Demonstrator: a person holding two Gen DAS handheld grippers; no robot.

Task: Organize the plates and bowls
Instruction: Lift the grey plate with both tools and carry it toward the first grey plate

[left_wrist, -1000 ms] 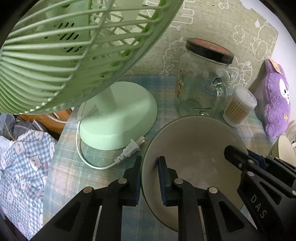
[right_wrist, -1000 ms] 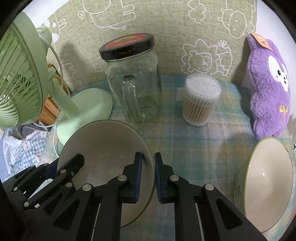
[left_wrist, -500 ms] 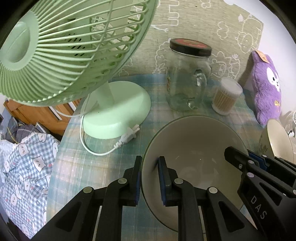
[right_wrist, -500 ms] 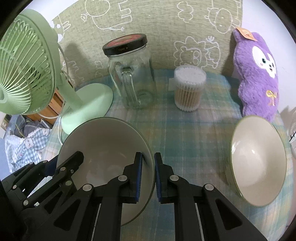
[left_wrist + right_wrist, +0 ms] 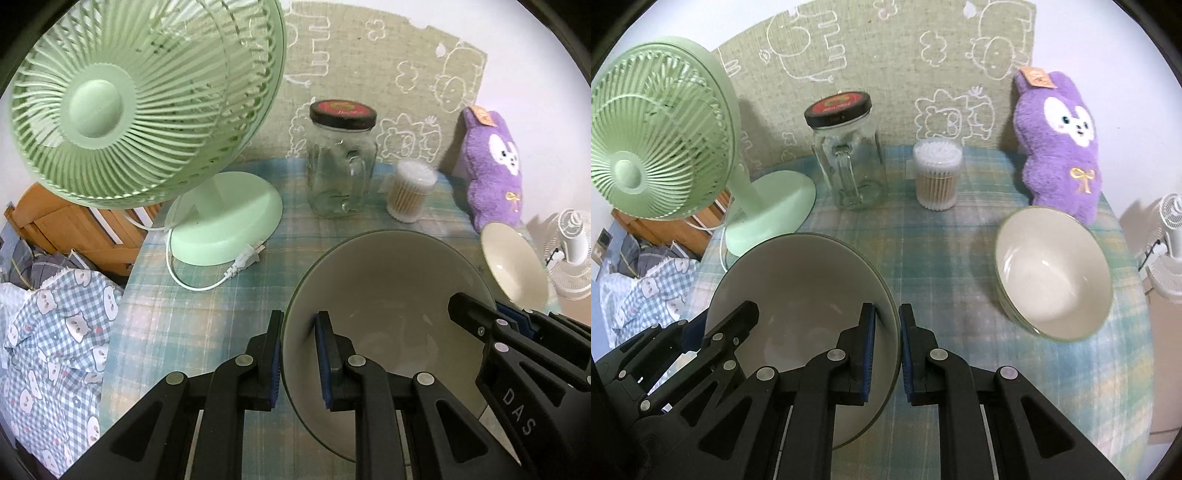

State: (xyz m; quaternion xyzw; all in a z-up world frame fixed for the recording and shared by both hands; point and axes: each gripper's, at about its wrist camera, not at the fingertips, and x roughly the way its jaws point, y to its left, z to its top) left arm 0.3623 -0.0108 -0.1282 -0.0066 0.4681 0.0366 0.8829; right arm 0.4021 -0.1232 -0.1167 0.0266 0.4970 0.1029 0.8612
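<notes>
Behind your plaid-clothed table [image 5: 942, 258] hangs a cartoon-print cloth, with a green fan [image 5: 661, 147], a purple plush rabbit [image 5: 1063, 147], a lidded glass jar [image 5: 849, 155] and a tub of cotton swabs [image 5: 937, 175] along the back. You hold the large bowl [image 5: 798, 295] above the cloth: your left gripper [image 5: 297, 358] pinches its left rim, your right gripper [image 5: 887, 343] its right rim. The small bowl [image 5: 1052, 280] sits alone at the right, near the rabbit. Nothing looks nested yet; bringing the two bowls together seems to remain.
</notes>
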